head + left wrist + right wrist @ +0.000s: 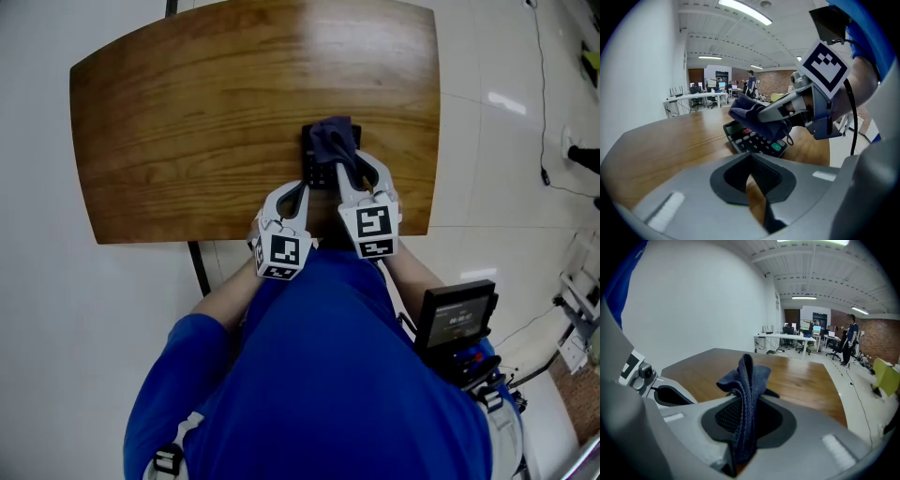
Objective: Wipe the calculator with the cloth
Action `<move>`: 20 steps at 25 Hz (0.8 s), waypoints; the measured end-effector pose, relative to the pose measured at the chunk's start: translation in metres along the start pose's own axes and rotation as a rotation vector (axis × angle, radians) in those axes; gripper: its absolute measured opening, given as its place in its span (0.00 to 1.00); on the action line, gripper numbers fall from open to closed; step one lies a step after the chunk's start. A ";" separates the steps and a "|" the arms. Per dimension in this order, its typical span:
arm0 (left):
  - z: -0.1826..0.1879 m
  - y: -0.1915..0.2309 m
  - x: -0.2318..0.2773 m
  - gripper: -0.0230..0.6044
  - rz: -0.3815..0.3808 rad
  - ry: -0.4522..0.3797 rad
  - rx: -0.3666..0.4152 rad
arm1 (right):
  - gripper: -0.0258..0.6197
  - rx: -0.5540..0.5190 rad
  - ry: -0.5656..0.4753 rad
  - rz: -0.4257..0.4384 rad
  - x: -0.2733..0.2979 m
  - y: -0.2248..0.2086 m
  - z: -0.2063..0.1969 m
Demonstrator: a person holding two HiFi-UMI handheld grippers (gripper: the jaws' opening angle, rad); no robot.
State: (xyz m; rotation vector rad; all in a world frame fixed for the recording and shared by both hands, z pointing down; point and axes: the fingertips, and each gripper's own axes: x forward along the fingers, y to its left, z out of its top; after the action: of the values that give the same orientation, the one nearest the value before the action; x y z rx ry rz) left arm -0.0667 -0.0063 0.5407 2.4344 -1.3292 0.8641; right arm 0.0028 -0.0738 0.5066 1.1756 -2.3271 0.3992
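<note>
The calculator point(314, 172) lies on the wooden table point(206, 112) close to its near edge, right of the middle. Its long axis runs from the near edge toward the far edge, slightly askew, with the display end pointing away from the person. In the left gripper view the calculator point(751, 140) is a flat black slab with a greenish display at the far end. Below the display are rows of small dark keys, with one red key near the display and one green key at the near right corner.

The cloth point(333, 141) is dark blue with a coarse woven texture, bunched into loose folds. It covers the far part of the calculator in the head view. From the left gripper view the cloth point(749, 112) hangs over the upper keys.

The right gripper point(349, 161) has its jaws clamped on the cloth point(746, 380). In its own view a fold of the cloth stands up between the grey jaws and their black ribbed pads.

The left gripper point(300, 189) sits just left of the calculator at the near edge. Its jaws are closed, the tips meeting with nothing between them point(750, 174), and only a sliver of wood shows behind.

The table top is glossy, warm brown with long grain, and has a curved outline.
</note>
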 end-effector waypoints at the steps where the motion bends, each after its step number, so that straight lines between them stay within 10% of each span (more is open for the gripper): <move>1: -0.002 -0.002 0.000 0.05 -0.007 0.009 0.004 | 0.14 -0.002 0.004 0.003 0.000 0.002 0.000; 20: -0.008 -0.012 -0.006 0.05 -0.062 0.058 0.046 | 0.14 -0.164 0.069 0.050 0.023 0.031 0.020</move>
State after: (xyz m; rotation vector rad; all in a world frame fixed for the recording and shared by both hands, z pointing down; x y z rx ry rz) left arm -0.0618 0.0082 0.5445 2.4514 -1.2204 0.9522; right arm -0.0396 -0.0802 0.5013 1.0127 -2.2853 0.2564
